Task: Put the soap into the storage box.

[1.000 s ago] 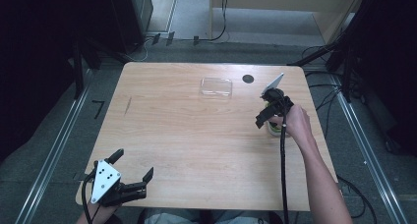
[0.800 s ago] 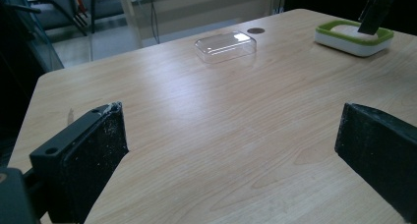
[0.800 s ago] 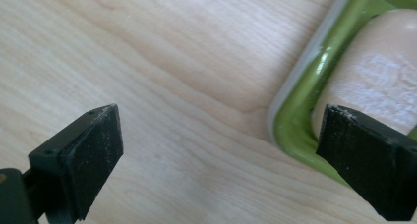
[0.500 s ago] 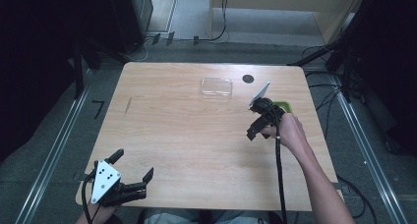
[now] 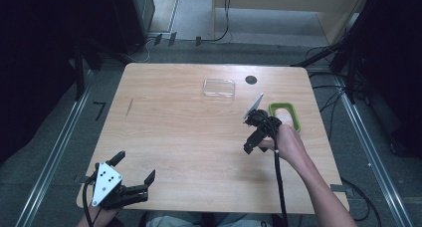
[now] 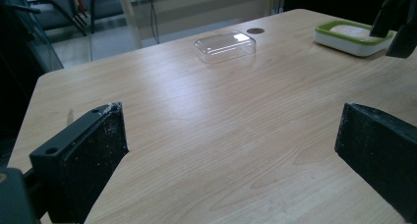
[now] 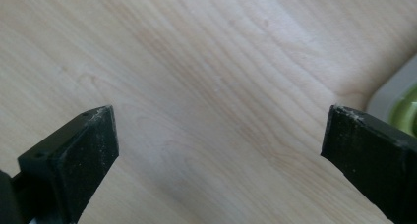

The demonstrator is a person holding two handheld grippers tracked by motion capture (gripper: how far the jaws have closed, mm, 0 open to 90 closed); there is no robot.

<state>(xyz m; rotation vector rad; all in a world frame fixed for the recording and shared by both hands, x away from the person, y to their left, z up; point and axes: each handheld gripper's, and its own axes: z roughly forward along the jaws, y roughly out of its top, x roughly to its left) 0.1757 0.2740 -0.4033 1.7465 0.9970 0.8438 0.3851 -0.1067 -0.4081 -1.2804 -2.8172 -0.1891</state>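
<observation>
- Right claw (image 5: 253, 137) hovers low over bare wood at the right middle of the worktop (image 5: 179, 132), its jaws spread wide and holding nothing; the right gripper view looks down between them at empty wood grain
- Green-rimmed container (image 5: 284, 115) lies just beside that claw, on its far right side, touching nothing; its pale corner shows at the right edge of the right gripper view (image 7: 393, 98), outside the jaw gap
- Its long axis runs roughly front to back along the worktop's right edge, so the jaws would probably close most easily across its short width
- Clear plastic lid (image 5: 219, 87) rests well apart, toward the far edge, near a dark round hole (image 5: 251, 79)
- Left claw (image 5: 130, 173) sits at the near left corner, jaws also wide and empty, far from both items
- Judging by position, the right hand is much the nearer to the container; the claw seems to need a swing to its right to bring the rim between the jaws
</observation>
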